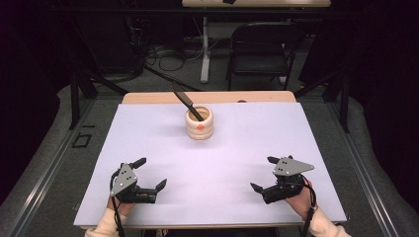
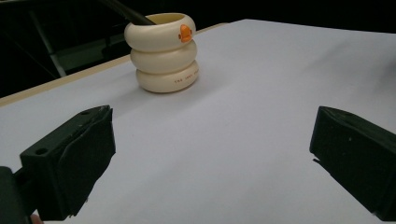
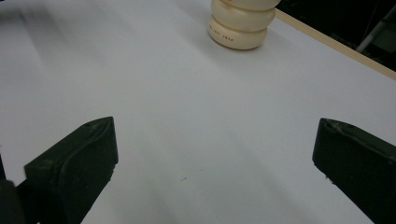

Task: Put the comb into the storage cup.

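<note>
A cream ribbed holder [image 1: 199, 123] with an orange mark stands upright at the far middle of the white table [image 1: 237, 148]. A dark utensil [image 1: 185, 100] leans out of it toward the far left. My left gripper [image 1: 152, 173] rests near the front left edge, open and holding nothing. My right gripper [image 1: 264, 174] rests near the front right edge, also open with nothing between its jaws. The left gripper view has the holder [image 2: 163, 52] ahead and to the left of my left gripper [image 2: 212, 154]. The right gripper view catches the holder's base [image 3: 240, 25] at the top, far beyond my right gripper [image 3: 215, 158].
The table's wooden far edge [image 1: 207, 97] lies just behind the holder. A black folding chair [image 1: 259, 49] and a white post [image 1: 205, 49] stand on the floor beyond the table, with cables around them. A person's sleeves [image 1: 108, 224] enter at the bottom.
</note>
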Tool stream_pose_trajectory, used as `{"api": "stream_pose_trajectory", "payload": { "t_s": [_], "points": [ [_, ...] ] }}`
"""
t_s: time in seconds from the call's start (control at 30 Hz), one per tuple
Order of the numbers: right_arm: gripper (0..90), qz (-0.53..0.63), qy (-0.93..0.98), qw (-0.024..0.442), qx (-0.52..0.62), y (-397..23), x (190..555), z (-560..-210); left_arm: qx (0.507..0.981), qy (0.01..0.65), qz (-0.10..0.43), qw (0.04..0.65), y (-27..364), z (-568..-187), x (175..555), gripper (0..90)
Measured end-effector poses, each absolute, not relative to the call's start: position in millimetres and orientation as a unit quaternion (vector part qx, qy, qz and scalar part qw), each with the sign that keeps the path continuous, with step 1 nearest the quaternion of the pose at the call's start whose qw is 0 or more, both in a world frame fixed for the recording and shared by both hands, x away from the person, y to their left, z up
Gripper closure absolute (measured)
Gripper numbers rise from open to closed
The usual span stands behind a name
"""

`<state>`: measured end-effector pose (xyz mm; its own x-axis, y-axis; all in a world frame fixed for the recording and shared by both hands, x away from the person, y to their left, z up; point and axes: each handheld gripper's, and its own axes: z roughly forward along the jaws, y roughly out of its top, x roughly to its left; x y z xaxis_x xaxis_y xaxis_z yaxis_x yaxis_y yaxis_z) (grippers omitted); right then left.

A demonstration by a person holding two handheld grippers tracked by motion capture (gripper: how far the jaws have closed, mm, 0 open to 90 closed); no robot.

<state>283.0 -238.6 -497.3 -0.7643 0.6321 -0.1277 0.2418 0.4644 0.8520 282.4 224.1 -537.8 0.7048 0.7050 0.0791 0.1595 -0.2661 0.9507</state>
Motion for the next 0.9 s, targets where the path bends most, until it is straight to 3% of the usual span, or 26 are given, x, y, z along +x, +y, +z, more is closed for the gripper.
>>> {"api": "stream_pose_trajectory", "payload": {
  "t_s": [0.9],
  "points": [
    [0.0,0.457,0.806,0.25,0.28,-258,263,-503,0.756,0.286,0.256,0.53,223,-538,281,0.1]
  ]
}}
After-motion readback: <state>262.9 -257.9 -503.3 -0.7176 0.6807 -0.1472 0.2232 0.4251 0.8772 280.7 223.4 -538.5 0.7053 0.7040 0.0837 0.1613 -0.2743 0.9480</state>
